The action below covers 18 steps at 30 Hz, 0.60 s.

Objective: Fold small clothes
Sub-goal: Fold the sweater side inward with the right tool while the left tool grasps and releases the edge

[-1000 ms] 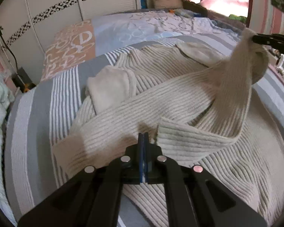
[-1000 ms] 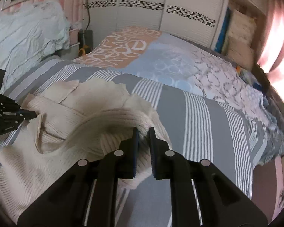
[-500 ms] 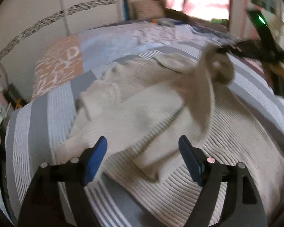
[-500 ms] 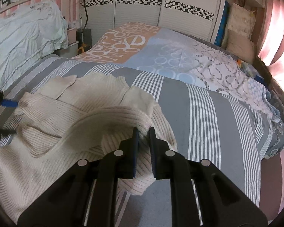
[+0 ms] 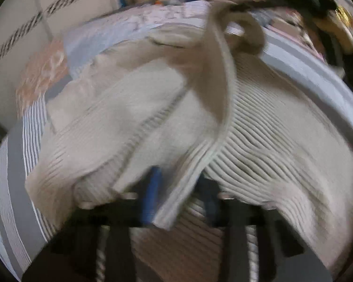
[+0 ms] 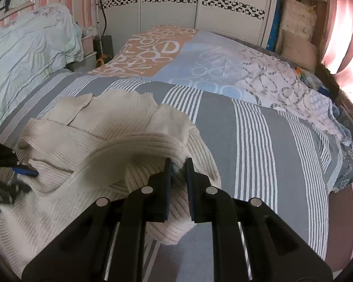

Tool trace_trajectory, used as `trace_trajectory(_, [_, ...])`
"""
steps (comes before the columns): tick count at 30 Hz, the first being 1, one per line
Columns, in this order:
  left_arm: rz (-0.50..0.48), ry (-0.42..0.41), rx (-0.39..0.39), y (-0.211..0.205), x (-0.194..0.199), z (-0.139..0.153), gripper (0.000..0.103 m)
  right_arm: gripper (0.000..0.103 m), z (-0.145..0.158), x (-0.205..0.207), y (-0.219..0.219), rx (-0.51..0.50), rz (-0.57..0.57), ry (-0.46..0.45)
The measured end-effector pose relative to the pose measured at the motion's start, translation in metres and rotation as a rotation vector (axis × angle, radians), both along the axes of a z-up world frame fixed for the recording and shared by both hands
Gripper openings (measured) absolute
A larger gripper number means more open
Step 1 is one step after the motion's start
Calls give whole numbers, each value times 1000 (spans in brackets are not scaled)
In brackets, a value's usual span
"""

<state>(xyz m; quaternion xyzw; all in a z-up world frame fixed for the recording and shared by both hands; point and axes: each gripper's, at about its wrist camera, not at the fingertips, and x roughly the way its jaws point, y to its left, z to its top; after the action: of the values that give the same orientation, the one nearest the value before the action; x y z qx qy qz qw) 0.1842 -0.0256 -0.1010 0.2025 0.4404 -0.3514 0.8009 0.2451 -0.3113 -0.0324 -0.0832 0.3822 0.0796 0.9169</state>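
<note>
The bed [image 6: 254,141] is the largest thing here; its grey and white striped cover carries the garment, and it serves as the folding surface because it is wide and flat. Behind it stand a white wardrobe [image 6: 171,2] with a black patterned band and, on the left, a heap of pale green bedding [image 6: 30,47].

On the near part of the bed lies a cream ribbed sweater [image 6: 66,141]. It is spread out only in part. One sleeve [image 5: 221,75] is lifted from the body of the sweater and runs up in a band to the right gripper [image 6: 178,164]. The jaws of this gripper are pressed on the thick knitted end of the sleeve, with only the cloth between them. It seems that the sleeve is held up so that it can be laid across the body for the fold.

The left gripper [image 5: 178,188] is low at the near edge of the sweater. Its view is blurred by motion. A strip of ribbed cloth lies between its blue pads [image 5: 153,188], but the jaws are partly hidden, so one cannot tell if they pinch the cloth or stand apart around it.
</note>
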Motion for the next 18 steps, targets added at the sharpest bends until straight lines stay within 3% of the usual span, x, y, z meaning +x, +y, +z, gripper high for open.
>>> trace_trajectory(2, [35, 88, -71, 8, 17, 4, 13, 13, 0, 1, 0, 0, 4, 5])
trace_trajectory(5, [42, 76, -89, 8, 14, 11, 10, 13, 1, 1, -1, 7, 18, 9])
trace_trajectory(12, [78, 80, -243, 42, 16, 63, 7, 13, 3, 7, 7, -17, 68, 21])
trace_trajectory(15, [124, 78, -247, 59, 25, 75, 7, 14, 2, 13, 21, -37, 116, 37])
trace_trajectory(18, [213, 130, -256, 84, 44, 75, 7, 14, 1, 21, 38, -80, 172, 44])
